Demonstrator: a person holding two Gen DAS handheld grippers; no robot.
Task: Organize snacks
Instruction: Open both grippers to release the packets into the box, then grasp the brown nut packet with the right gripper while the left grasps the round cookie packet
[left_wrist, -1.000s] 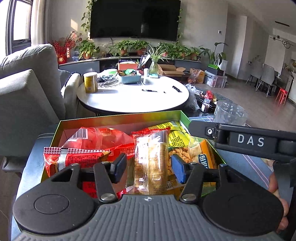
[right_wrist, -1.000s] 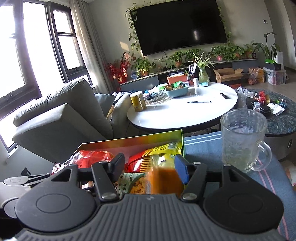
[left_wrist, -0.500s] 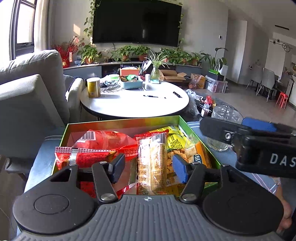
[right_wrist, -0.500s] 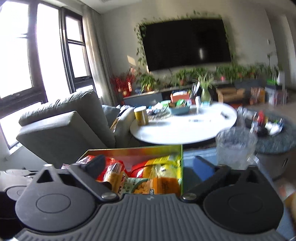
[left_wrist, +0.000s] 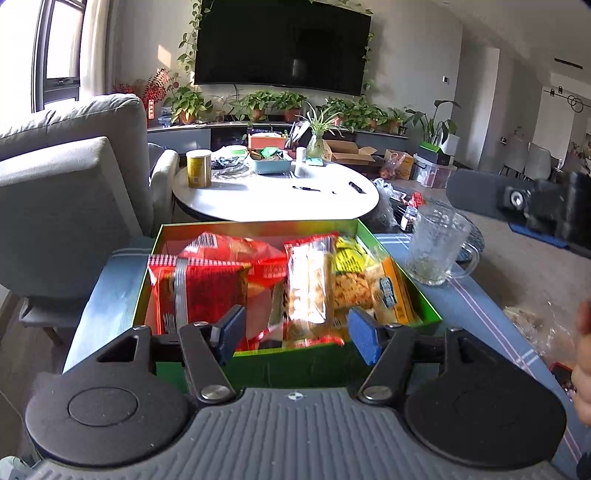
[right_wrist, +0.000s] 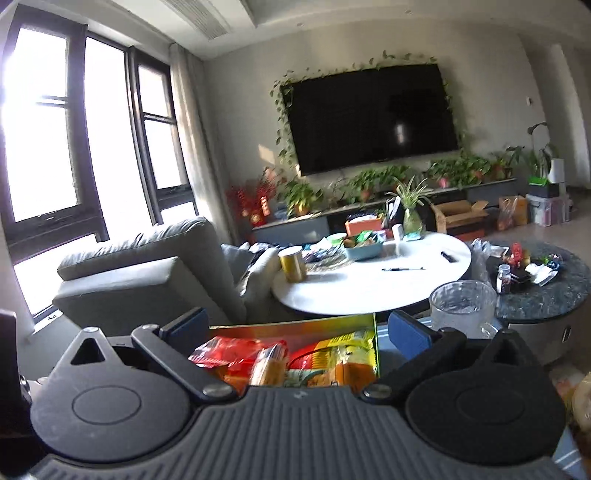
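A green box (left_wrist: 295, 363) on a blue striped cloth holds several snack packs: a red pack (left_wrist: 199, 288) at the left, a clear biscuit pack (left_wrist: 308, 284) in the middle, a yellow-orange pack (left_wrist: 369, 284) at the right. My left gripper (left_wrist: 295, 332) hovers just above the box's near wall. Its jaws are opening and touch nothing. In the right wrist view the box (right_wrist: 375, 347) lies below and ahead. My right gripper (right_wrist: 295, 328) is spread wide open above it and holds nothing.
A glass mug (left_wrist: 437, 243) stands on the cloth right of the box. Beyond it are a round white table (left_wrist: 277, 199) with clutter and a grey sofa (left_wrist: 66, 192) at the left. A hand (left_wrist: 583, 369) and loose packets (left_wrist: 532, 325) show at the right edge.
The left gripper has drawn back from the box with its jaws wider, the biscuit pack left inside. The right gripper has let go of the orange pack, spread wide and tilted upward.
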